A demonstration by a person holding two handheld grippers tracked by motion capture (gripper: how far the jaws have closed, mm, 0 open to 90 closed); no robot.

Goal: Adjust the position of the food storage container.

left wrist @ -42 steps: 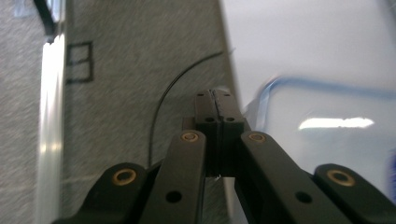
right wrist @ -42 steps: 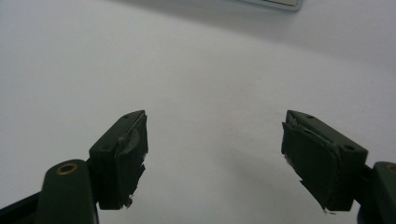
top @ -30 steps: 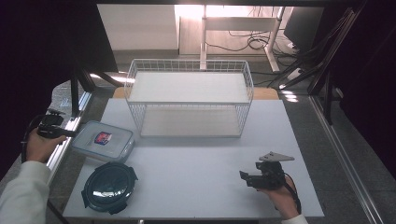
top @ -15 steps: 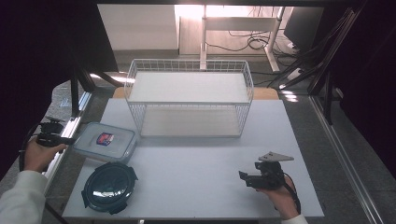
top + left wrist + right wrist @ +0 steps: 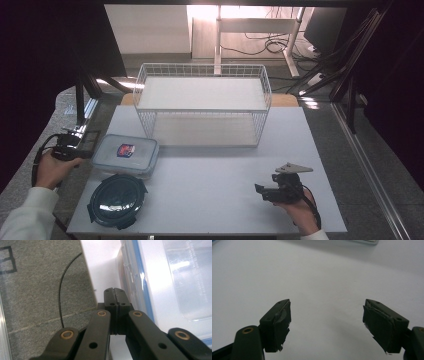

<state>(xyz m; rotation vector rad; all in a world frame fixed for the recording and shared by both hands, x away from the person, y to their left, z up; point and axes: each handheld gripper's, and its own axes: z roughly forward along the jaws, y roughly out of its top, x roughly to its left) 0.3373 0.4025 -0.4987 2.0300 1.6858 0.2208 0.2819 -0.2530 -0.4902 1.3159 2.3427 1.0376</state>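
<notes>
**Left fingers closed beside the container**

We see our left gripper (image 5: 113,293) pressed closed on nothing, the clear lidded container (image 5: 125,154) just beside its tips, perhaps touching. Our right gripper (image 5: 327,325) rests half open, empty, above bare desk (image 5: 210,195).

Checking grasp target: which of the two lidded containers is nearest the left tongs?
The rectangular clear container with the blue-edged lid, right beside the shut left tongs. The round dark teal container sits nearer the person.
</notes>
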